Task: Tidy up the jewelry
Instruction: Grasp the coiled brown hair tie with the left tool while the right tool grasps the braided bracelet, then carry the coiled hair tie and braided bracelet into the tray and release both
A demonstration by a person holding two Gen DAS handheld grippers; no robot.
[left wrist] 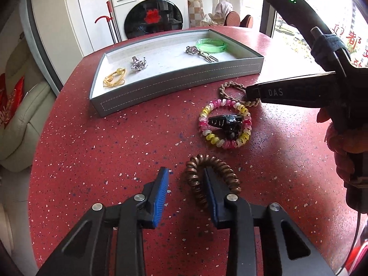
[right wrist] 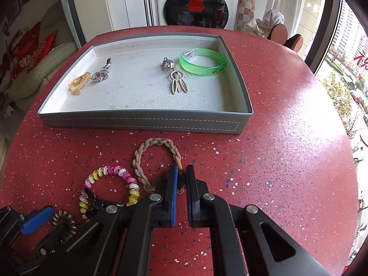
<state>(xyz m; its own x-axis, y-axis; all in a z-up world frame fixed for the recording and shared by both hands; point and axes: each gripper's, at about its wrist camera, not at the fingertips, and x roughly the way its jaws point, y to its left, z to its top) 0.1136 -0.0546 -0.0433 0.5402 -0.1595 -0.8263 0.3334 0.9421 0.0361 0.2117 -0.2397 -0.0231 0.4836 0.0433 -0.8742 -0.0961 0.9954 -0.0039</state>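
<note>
A brown spiral hair tie (left wrist: 214,179) lies on the red table. My left gripper (left wrist: 185,170) stands over it: the right finger is inside the coil's loop, and the left pad is apart from the coil's left side. A beige braided bracelet (right wrist: 147,151) lies nearer the grey tray (right wrist: 142,122). My right gripper (right wrist: 181,172) is shut on its knotted end, touching the table. The right gripper (left wrist: 250,93) also shows from the side in the left wrist view. A pink, yellow and white spiral bracelet (left wrist: 203,112) rings a black hair clip (left wrist: 226,122).
The tray holds a green bangle (right wrist: 202,64), a silver hair clip (right wrist: 177,82), a purple charm (right wrist: 166,64), a silver charm (right wrist: 101,73) and a yellow cord (right wrist: 78,82). A washing machine (right wrist: 195,2) stands behind the table. A sofa is on the left and a window on the right.
</note>
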